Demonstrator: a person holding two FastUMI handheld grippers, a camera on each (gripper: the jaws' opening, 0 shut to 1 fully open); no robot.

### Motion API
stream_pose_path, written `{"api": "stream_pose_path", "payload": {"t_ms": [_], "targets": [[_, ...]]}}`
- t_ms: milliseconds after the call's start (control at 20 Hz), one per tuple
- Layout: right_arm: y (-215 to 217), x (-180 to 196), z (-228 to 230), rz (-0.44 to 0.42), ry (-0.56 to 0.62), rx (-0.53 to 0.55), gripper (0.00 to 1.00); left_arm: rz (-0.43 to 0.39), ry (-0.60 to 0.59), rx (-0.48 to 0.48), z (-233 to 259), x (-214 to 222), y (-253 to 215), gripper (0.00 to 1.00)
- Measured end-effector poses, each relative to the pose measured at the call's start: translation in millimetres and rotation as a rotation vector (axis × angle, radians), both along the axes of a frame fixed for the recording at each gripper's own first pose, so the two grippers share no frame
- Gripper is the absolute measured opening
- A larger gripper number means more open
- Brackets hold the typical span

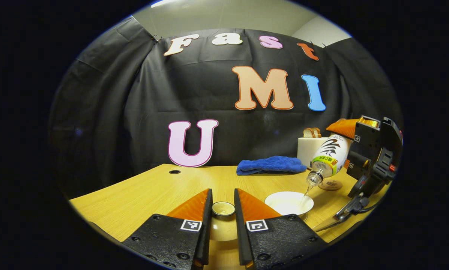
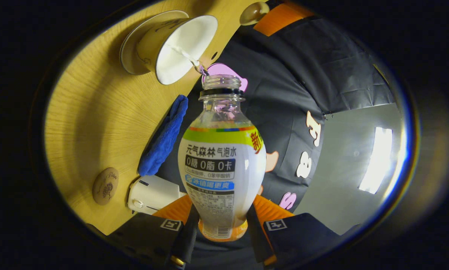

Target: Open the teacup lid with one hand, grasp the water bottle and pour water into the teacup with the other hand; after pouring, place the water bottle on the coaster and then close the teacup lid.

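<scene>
Closest to the lens in the left gripper view, the left gripper (image 1: 223,215) has its two orange-and-black fingers drawn in on the small round knob of the cream ceramic teacup lid (image 1: 223,209), held off to the side, apparently so the cup mouth stays free for pouring. Whether the lid rests on the light wooden tabletop (image 1: 141,191) or hangs just above it, I cannot tell.

Just to its right stands the white teacup (image 1: 289,203) on its saucer, near the tabletop's front edge. Over it, the right gripper (image 2: 222,221) clamps both fingers on the base of the clear plastic water bottle with a green-and-white label (image 2: 221,165), tipped neck-down so a thin stream of water falls from the open mouth into the cup. Pouring is, by my judgement, under way.

Beyond the cup, the round wooden coaster (image 2: 105,186) lies bare beside a white boxy appliance (image 2: 151,194); a folded blue cloth (image 1: 271,165) sits toward the back edge. Room around the coaster looks tight on the appliance side, so setting the bottle down probably calls for a straight, upright descent.
</scene>
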State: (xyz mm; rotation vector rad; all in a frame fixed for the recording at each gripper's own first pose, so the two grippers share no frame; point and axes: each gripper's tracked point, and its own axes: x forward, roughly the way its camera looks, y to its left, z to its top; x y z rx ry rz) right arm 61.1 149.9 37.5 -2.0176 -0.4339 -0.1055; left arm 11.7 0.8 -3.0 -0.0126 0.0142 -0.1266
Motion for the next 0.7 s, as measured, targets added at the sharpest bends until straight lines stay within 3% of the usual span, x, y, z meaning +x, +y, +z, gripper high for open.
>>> {"api": "stream_pose_path", "payload": {"t_ms": [700], "targets": [[-0.5, 1.4, -17.4, -0.002, 0.04, 0.014, 0.67, -0.001, 0.001, 0.0, -0.4, -0.1, -0.3, 0.28]]}}
